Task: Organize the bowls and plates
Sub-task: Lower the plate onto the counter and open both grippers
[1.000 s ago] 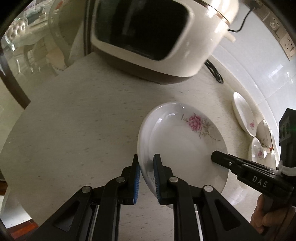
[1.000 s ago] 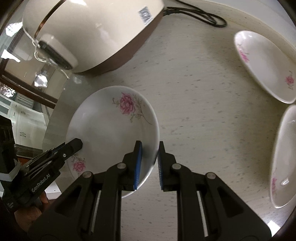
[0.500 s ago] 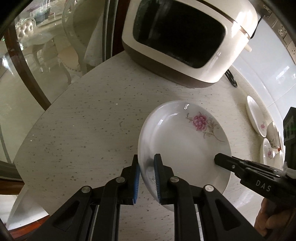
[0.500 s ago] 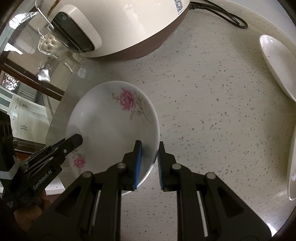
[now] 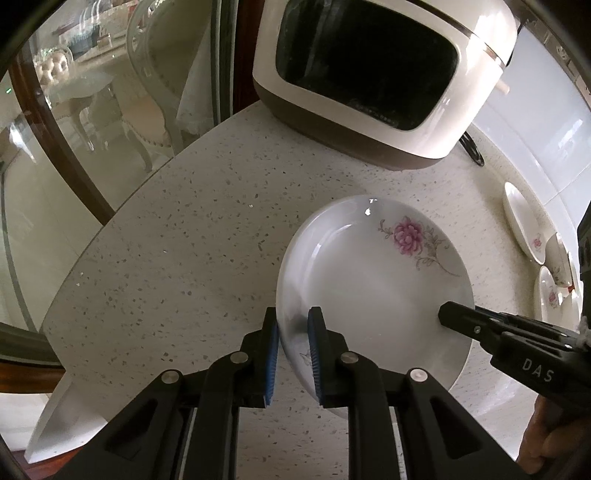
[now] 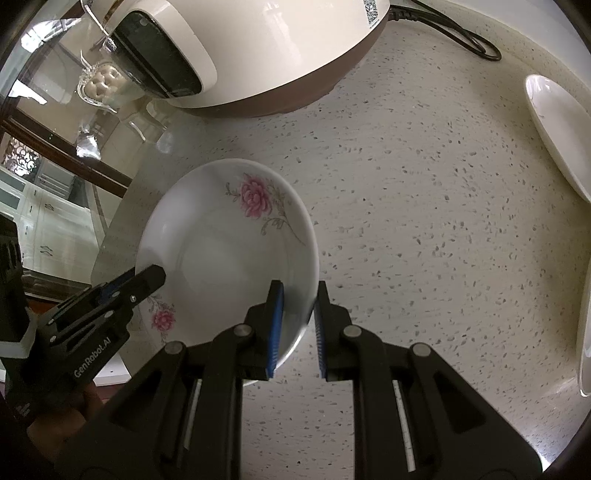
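Left wrist view: the left gripper [image 5: 291, 354] is at the near edge, pointing down at the speckled counter [image 5: 177, 251]. Its two blue pads [image 5: 271, 360] pinch the near left rim of a white floral plate [image 5: 369, 288]. One pad sits outside the rim and one sits inside. The plate has a pink flower painted on its far right side. The right gripper [image 5: 448, 314] comes in from the right, and its black tip sits on the plate's right rim. Part of a hand [image 5: 546, 443] shows at the near right corner. Farther right, near the white wall, more flowered dishes [image 5: 521, 221] stand close together. At the far side sits a big cream and brown rice cooker [image 5: 384, 81] with a dark lid window. A black cord [image 5: 472, 147] lies beside it. Far left, behind glass, there is a chair [image 5: 155, 81] in another room.

In the right wrist view, the right gripper [image 6: 297, 325] is near, and its pads are clamped tight on the plate's [image 6: 225, 251] near right rim. The left gripper [image 6: 147, 277] holds the plate's left rim. A second pink flower shows near it. The plate sits over the counter's [image 6: 424, 240] left end. To the right, another white plate [image 6: 557, 129] lies well apart from it. The rice cooker [image 6: 258, 51] is at the far side, with its cord [image 6: 458, 33] trailing right.
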Tool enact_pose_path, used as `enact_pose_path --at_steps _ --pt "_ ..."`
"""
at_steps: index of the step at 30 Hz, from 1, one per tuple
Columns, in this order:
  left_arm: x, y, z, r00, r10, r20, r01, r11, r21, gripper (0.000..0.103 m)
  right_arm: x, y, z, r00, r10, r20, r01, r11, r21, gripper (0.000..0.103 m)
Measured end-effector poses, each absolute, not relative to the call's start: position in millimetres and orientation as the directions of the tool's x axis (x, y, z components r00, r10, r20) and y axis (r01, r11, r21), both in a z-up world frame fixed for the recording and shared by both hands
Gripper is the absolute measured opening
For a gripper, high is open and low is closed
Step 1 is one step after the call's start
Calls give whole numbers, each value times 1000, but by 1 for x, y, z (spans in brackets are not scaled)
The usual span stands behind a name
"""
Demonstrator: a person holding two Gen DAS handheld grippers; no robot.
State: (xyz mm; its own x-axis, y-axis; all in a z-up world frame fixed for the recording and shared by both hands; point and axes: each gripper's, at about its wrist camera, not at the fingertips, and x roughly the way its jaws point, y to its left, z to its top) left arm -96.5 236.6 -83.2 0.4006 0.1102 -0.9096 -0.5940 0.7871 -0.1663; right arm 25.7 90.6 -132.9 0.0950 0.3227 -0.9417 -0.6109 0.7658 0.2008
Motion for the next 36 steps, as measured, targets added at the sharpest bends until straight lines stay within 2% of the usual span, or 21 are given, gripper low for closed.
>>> enact_pose_path --at_steps 3,5,7,9,13,16,24,36 --pt "-95 235 -78 389 150 -909 -598 792 -125 18 24 91 -132 116 313 -943 -615 768 179 19" --pt "-93 233 -74 390 165 -906 -594 797 -110 23 25 88 -129 118 317 -941 -613 769 181 19" --pt "-91 232 -72 386 182 -904 -592 801 -92 38 28 84 -126 123 321 -939 -607 773 185 20" --pt "-89 230 -69 386 206 -899 -592 803 -70 43 30 80 -125 126 328 -936 -600 777 191 22" --pt "-83 224 -59 388 241 -890 -583 812 -35 45 31 68 -116 144 343 -928 -592 782 197 27" --pt "-77 217 -51 397 257 -881 -565 825 -14 49 34 56 -107 170 346 -923 -580 792 189 27" --pt "-58 191 -37 423 260 -868 -500 866 16 50 38 18 -95 206 359 -910 -515 831 211 27" --pt "-14 141 -25 462 200 -864 -323 945 46 52 35 -59 -80 286 334 -898 -325 916 236 27"
